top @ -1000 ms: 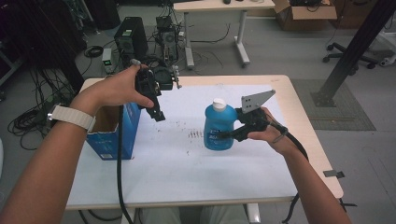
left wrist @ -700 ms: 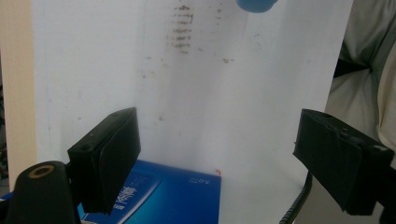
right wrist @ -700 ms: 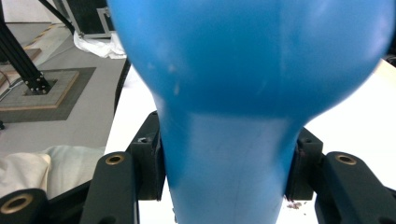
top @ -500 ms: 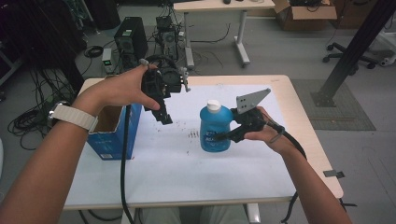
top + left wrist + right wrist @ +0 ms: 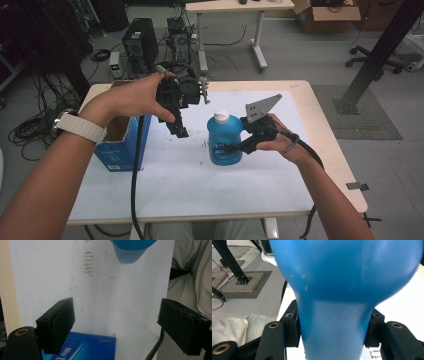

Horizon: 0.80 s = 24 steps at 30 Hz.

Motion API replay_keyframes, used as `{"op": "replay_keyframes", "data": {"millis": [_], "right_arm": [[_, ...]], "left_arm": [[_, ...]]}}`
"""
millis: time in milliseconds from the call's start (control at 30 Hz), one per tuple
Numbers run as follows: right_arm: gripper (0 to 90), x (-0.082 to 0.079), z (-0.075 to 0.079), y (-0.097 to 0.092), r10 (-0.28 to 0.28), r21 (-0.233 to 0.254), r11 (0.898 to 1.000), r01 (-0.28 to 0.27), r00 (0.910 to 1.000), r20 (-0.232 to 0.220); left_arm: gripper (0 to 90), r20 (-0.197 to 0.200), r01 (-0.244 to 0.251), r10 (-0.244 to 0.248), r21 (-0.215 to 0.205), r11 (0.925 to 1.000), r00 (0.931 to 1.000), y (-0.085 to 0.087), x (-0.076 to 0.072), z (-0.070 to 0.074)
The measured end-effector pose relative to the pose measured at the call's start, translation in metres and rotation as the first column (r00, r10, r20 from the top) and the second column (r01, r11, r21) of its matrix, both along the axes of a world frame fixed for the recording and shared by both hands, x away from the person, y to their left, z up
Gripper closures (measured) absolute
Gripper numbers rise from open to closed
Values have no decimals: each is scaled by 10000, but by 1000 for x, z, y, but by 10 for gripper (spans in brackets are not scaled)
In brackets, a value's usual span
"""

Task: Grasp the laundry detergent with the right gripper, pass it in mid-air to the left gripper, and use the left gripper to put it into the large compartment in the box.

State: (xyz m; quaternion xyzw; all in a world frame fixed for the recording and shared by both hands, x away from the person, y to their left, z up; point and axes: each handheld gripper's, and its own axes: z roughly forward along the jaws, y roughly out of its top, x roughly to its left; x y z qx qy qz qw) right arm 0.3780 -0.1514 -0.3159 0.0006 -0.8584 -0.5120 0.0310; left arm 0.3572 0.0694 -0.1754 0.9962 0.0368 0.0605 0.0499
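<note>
blue bottle (image 5: 224,142), label perhaps unreadable, in right hand-held gripper (image 5: 239,146); left hand-held gripper (image 5: 117,327) wide

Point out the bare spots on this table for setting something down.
Free: the white tabletop along the near edge, in front of the blue plastic bottle, and the far right corner. Crowded: the left edge, where the blue cardboard box stands.

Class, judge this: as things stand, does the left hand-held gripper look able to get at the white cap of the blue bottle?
Probably yes. The left hand-held gripper hangs open and empty beside the white cap, with nothing between them; the right hand-held gripper grips lower down.
</note>
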Motion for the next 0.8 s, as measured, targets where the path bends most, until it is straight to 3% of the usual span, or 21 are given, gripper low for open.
{"op": "replay_keyframes", "data": {"millis": [800], "right_arm": [[448, 1, 1, 25, 46, -328, 9995, -41, 9999, 153]], "left_arm": [[124, 88, 142, -143, 33, 9999, 9999, -15, -3, -1]]}}
